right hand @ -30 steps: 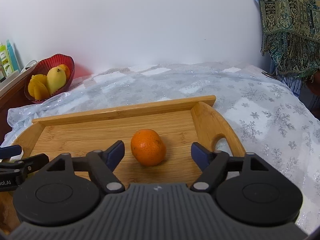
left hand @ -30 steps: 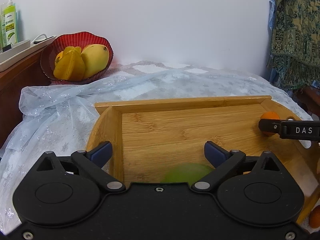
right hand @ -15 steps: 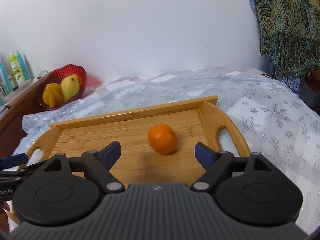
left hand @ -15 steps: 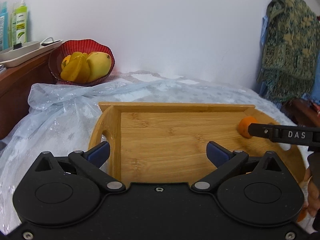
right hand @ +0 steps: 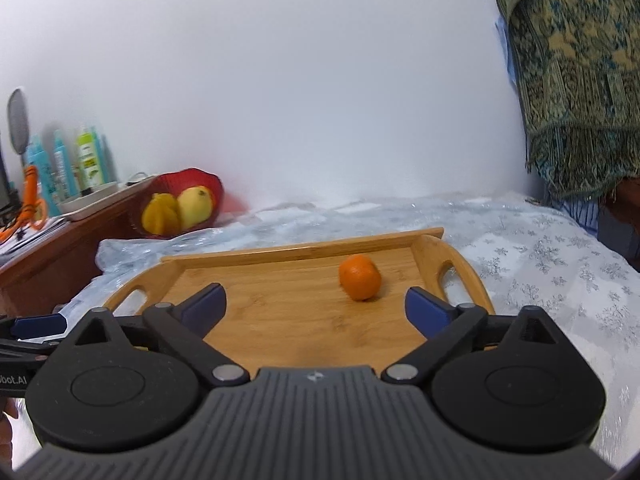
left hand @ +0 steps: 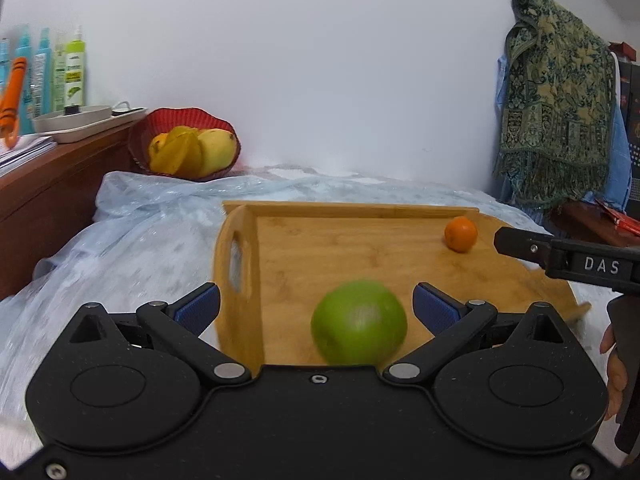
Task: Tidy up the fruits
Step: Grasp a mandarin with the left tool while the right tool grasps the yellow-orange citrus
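Note:
A wooden tray [left hand: 360, 240] with handles lies on the bed. A green round fruit [left hand: 359, 323] lies on its near part, blurred, between the fingers of my open left gripper [left hand: 316, 306], with a gap on each side. A small orange [left hand: 461, 233] lies near the tray's far right corner; it also shows in the right wrist view [right hand: 359, 277]. My right gripper [right hand: 316, 307] is open and empty, held back above the tray [right hand: 280, 312], the orange ahead and to the right. A red bowl [left hand: 184, 144] holds yellow fruits.
A snowflake-patterned sheet [right hand: 540, 264] covers the bed. A wooden cabinet [left hand: 52, 184] at left carries bottles and a white tray. A patterned cloth [left hand: 556, 92] hangs at right. The white wall is behind.
Both grippers have pulled back and up from the tray. The green fruit now shows in full between my left fingers. The orange looks farther from my right gripper.

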Tool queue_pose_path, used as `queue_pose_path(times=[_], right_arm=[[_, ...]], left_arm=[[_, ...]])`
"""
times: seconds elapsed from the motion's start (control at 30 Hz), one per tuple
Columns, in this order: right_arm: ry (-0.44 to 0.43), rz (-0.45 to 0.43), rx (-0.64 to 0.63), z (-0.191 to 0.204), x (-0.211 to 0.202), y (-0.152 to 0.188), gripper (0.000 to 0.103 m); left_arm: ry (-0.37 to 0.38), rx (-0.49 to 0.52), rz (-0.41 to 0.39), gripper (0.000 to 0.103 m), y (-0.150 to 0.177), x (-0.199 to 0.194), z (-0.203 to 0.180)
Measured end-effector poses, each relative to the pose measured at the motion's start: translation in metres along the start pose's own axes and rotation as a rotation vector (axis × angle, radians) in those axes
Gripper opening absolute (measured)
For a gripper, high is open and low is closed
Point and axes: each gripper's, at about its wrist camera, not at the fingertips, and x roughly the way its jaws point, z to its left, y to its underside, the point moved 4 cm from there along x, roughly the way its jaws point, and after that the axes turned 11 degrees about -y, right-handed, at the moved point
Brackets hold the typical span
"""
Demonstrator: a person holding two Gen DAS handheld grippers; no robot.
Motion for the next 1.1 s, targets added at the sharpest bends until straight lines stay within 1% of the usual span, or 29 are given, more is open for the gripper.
queue_pose_path(times=[0.13,0.23,0.37,0.47,0.53,0.57,0.6,0.63,0.7,0.73,0.8,0.83,0.93,1.0,1.1], right_arm=[[-0.022,-0.005,-0.015,0.012,-0.018,0.019,0.103],[-0.028,0.005,-0.023,0.019,-0.028,0.031,0.103],[-0.043,0.030,0.042,0.019,-0.039,0.044,0.102],[-0.061,0.038,0.101,0.017,-0.049,0.054,0.099],[-0.073,0.036,0.122,0.017,-0.054,0.058,0.097],[-0.080,0.038,0.129,0.017,-0.055,0.060,0.095],[-0.089,0.042,0.136,0.018,-0.056,0.061,0.091],[-0.100,0.048,0.145,0.019,-0.056,0.062,0.088],[-0.123,0.058,0.177,0.019,-0.054,0.065,0.082],[-0.136,0.064,0.196,0.018,-0.053,0.066,0.078],[-0.147,0.076,0.223,0.018,-0.050,0.068,0.072],[-0.149,0.081,0.232,0.018,-0.048,0.069,0.069],[-0.163,0.091,0.258,0.017,-0.045,0.071,0.065],[-0.165,0.093,0.273,0.015,-0.044,0.072,0.065],[-0.169,0.095,0.297,0.013,-0.041,0.072,0.064]], left_arm=[[0.017,-0.018,-0.034,0.103,0.018,-0.024,0.005],[0.036,-0.005,-0.054,0.103,0.028,-0.038,0.004],[0.068,0.014,-0.068,0.103,0.040,-0.055,0.001],[0.083,0.036,-0.066,0.102,0.050,-0.064,-0.003],[0.092,0.051,-0.056,0.099,0.055,-0.068,-0.005],[0.098,0.052,-0.051,0.093,0.058,-0.071,-0.006],[0.107,0.050,-0.046,0.082,0.059,-0.072,-0.006],[0.118,0.045,-0.037,0.077,0.060,-0.073,-0.006],[0.139,0.038,-0.011,0.062,0.060,-0.069,-0.006],[0.146,0.035,0.003,0.058,0.060,-0.068,-0.007],[0.155,0.030,0.032,0.046,0.060,-0.062,-0.007],[0.157,0.027,0.045,0.044,0.061,-0.059,-0.008],[0.164,0.023,0.071,0.039,0.062,-0.052,-0.010],[0.168,0.017,0.093,0.039,0.063,-0.046,-0.012],[0.170,-0.009,0.151,0.037,0.065,-0.034,-0.014]])
